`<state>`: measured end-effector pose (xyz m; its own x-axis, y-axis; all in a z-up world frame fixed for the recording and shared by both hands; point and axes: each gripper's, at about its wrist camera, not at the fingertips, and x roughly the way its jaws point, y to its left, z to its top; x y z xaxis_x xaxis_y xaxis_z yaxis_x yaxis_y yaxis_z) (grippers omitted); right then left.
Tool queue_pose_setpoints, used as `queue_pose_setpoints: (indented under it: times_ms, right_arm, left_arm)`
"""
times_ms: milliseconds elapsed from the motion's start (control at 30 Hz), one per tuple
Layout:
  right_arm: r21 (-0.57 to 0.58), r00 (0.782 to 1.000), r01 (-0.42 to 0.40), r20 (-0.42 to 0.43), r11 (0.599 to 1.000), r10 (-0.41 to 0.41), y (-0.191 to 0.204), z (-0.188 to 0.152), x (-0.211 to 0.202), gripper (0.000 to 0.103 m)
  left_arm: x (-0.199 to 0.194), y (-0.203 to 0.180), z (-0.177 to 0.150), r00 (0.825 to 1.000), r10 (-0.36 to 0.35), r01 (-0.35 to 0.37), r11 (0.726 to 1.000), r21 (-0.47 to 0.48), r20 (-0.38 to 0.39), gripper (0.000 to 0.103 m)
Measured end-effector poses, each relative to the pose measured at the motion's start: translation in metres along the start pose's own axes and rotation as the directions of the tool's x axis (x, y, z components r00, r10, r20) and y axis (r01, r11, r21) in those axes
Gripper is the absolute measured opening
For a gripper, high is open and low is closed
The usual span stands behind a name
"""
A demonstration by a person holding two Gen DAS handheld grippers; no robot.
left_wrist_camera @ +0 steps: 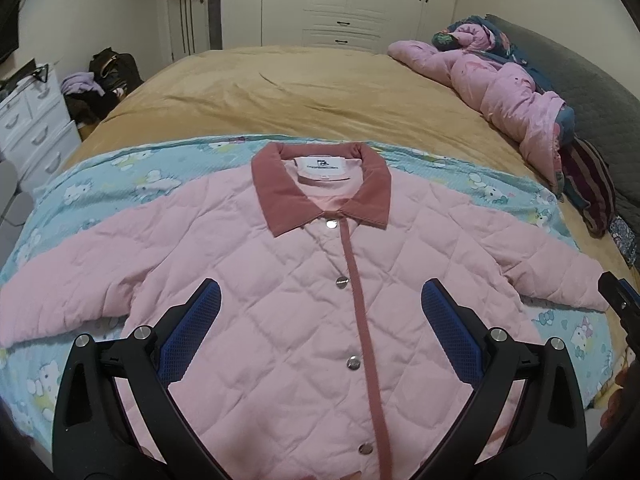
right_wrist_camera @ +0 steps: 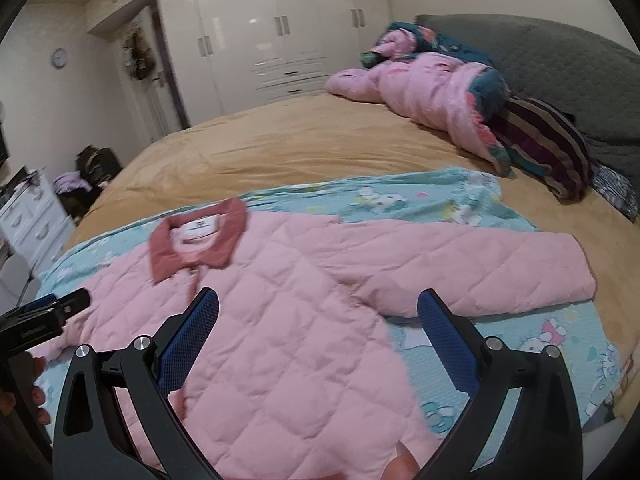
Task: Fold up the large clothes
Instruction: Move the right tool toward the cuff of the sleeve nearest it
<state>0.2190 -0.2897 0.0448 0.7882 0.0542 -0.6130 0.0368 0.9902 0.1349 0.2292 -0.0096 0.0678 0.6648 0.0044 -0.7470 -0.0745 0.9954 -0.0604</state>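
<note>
A pink quilted jacket (left_wrist_camera: 288,280) with a dusty-red collar (left_wrist_camera: 280,192) and snap buttons lies flat, front up, sleeves spread, on a light blue cartoon-print sheet (left_wrist_camera: 120,176). My left gripper (left_wrist_camera: 320,300) is open and empty, hovering over the jacket's chest. My right gripper (right_wrist_camera: 318,308) is open and empty above the jacket (right_wrist_camera: 280,320), near the armpit of its right sleeve (right_wrist_camera: 480,268). The right gripper's tip shows at the right edge of the left wrist view (left_wrist_camera: 618,300); the left gripper's tip shows at the left edge of the right wrist view (right_wrist_camera: 60,308).
The sheet lies on a bed with a tan cover (left_wrist_camera: 300,88). A crumpled pink quilt (left_wrist_camera: 500,84), a striped cushion (left_wrist_camera: 592,188) and a grey headboard (left_wrist_camera: 580,68) are at the right. White wardrobes (left_wrist_camera: 340,0) stand behind; a white drawer unit (left_wrist_camera: 32,120) and a clothes pile (left_wrist_camera: 100,84) are at the left.
</note>
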Motion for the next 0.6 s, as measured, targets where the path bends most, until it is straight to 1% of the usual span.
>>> queue_pose_setpoints:
  times_ms: [233,400,467,600]
  right_arm:
    - [0.079,0.997,0.079,-0.021,0.994,-0.078,-0.043,0.002,0.023,0.099]
    - [0.164,0.99,0.137,-0.048,0.977,-0.131,-0.079,0.0,0.045,0.099]
    - [0.208,0.984,0.173,-0.077,0.963,-0.16,-0.098,-0.003,0.057,0.099]
    - [0.3,0.972,0.23,-0.128,0.926,-0.199,-0.137,-0.012,0.079,0.099]
  left_arm:
    - [0.031,-0.017,0.007,1.0,0.0,0.001,1.0,0.015,-0.029,0.094]
    - [0.06,-0.029,0.007,0.998,-0.014,0.015,1.0,0.016,-0.059,0.094]
    - [0.069,-0.032,0.006,0.998,-0.02,0.022,1.0,0.018,-0.067,0.094]
    - [0.09,-0.039,0.0,0.993,-0.056,0.059,0.998,0.025,-0.101,0.094]
